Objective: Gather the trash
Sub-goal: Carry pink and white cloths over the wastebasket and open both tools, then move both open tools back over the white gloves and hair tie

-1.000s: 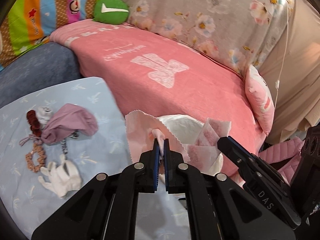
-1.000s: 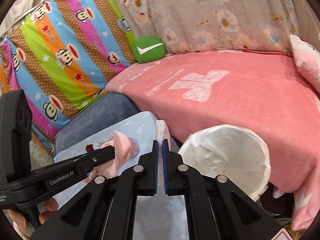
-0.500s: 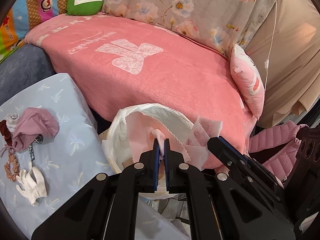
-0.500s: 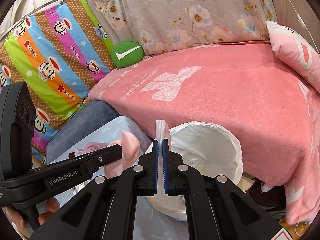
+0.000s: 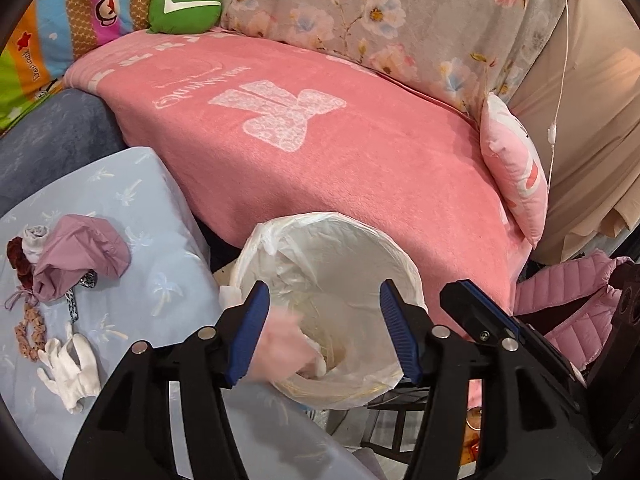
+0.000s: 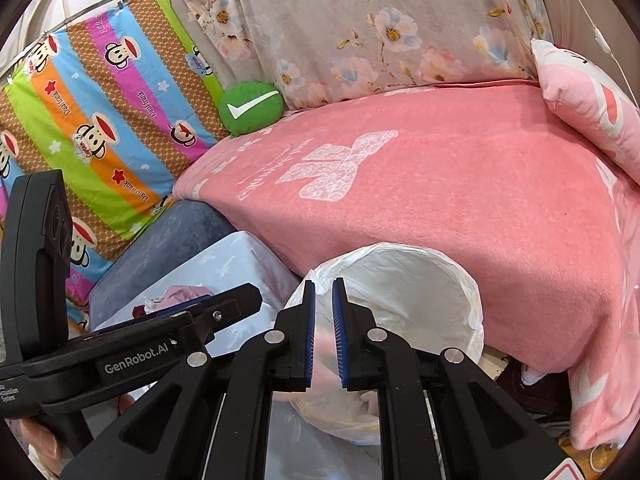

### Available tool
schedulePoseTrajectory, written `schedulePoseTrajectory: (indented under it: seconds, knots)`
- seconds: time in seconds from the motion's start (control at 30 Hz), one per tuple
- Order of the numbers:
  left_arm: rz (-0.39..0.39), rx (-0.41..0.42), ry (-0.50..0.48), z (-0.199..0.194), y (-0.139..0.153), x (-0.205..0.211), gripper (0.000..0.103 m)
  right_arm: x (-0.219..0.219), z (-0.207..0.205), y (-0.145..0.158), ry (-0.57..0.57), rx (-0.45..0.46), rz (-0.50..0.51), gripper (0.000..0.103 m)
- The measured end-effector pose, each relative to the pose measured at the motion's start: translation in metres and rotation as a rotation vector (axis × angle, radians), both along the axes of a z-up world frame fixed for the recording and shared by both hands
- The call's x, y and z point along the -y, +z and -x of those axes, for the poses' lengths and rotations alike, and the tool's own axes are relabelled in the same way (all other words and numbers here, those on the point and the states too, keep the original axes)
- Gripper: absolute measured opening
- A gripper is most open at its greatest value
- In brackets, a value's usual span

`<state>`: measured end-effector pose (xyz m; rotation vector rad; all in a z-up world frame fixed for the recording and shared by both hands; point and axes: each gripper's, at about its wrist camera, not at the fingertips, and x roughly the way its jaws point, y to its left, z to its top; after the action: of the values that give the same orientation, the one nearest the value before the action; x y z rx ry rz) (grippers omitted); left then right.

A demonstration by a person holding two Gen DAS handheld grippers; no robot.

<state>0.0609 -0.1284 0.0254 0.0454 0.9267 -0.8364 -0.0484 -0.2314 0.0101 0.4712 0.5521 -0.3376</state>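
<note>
A bin lined with a white bag stands between the table and the bed. My left gripper hangs over its mouth, its jaws opening wide. A blurred pink wrapper drops free beside the left pad into the bin. My right gripper is over the bin's near rim, its jaws opening a little. A blurred pink-white wrapper slips down below the pads, which no longer press on it. Each gripper shows in the other's view: the right, the left.
The table has a light blue cloth bearing a mauve pouch, a white glove and a bead bracelet. Behind the bin lies a pink blanket with a pink pillow. A pink jacket lies at the right.
Both grippers moved from the table's edge to over the bin, each shut on a pink wrapper. Now both sets of jaws have parted and the wrappers are falling.
</note>
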Motion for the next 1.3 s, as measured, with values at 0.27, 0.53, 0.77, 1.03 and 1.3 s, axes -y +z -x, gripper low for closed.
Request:
schedulePoseTrajectory:
  seconds: [0.27, 0.53, 0.77, 1.03, 1.3]
  knots:
    - [0.004, 0.013, 0.021, -0.002, 0.002, -0.008, 0.055, -0.008, -0.002, 0.0, 0.017, -0.007, 0.012, 0.019]
    - [0.01, 0.017, 0.046, -0.003, 0.001, -0.02, 0.055, -0.016, -0.006, -0.001, 0.041, -0.019, 0.015, 0.02]
    - [0.015, 0.012, 0.082, -0.006, -0.002, -0.035, 0.055, -0.03, -0.013, -0.001, 0.072, -0.026, 0.024, 0.02]
    - [0.018, 0.002, 0.131, -0.015, -0.004, -0.055, 0.055, -0.048, -0.024, -0.002, 0.113, -0.04, 0.035, 0.02]
    - [-0.001, 0.001, 0.177, -0.021, -0.011, -0.076, 0.055, -0.07, -0.035, -0.005, 0.156, -0.056, 0.044, 0.029]
